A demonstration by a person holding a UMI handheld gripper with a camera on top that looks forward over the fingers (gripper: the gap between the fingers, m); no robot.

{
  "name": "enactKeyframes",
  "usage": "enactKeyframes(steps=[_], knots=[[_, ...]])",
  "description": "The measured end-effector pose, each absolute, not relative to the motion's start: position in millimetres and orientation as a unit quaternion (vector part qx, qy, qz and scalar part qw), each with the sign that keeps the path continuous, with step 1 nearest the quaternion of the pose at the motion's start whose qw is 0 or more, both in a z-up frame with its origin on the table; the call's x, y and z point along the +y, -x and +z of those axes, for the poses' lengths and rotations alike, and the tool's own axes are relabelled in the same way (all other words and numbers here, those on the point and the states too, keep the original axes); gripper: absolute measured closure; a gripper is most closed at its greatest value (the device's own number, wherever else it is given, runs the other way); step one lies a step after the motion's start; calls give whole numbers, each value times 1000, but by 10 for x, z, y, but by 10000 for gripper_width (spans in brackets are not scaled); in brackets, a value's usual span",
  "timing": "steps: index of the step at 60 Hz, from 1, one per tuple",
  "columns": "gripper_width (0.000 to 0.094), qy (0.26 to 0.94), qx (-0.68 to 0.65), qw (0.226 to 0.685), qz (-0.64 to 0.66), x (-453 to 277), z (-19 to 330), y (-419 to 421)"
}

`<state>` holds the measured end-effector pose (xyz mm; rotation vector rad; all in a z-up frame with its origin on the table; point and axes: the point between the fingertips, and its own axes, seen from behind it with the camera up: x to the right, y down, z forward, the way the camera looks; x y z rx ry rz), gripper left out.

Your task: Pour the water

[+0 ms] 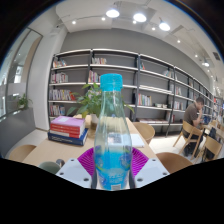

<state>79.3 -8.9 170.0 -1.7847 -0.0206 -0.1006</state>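
Observation:
A clear plastic water bottle [112, 130] with a blue cap and a blue label stands upright between my fingers, held above the table. My gripper [112, 160] is shut on the bottle's lower body, with a purple pad [88, 160] pressed against each side. The bottle's base is hidden below the fingers. No cup or other vessel shows.
A stack of books [67, 128] lies on the wooden table [45, 152] to the left, beside a potted plant [90, 100]. Bookshelves [140, 85] line the far wall. A person [197, 118] sits at the right, and chairs [176, 160] stand about the table.

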Motion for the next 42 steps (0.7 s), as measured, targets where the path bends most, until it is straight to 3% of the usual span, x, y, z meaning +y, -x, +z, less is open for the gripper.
enactKeyframes(steps=[15,26,38,42], knots=[[494,810,32,585,-16,-38,814,-1125],[498,791,31,611,-11,-105,813,-1086],[361,803,32,595,-21,-93,745,-1050],[188,813,41,580,-27,-232,717,-1087]])
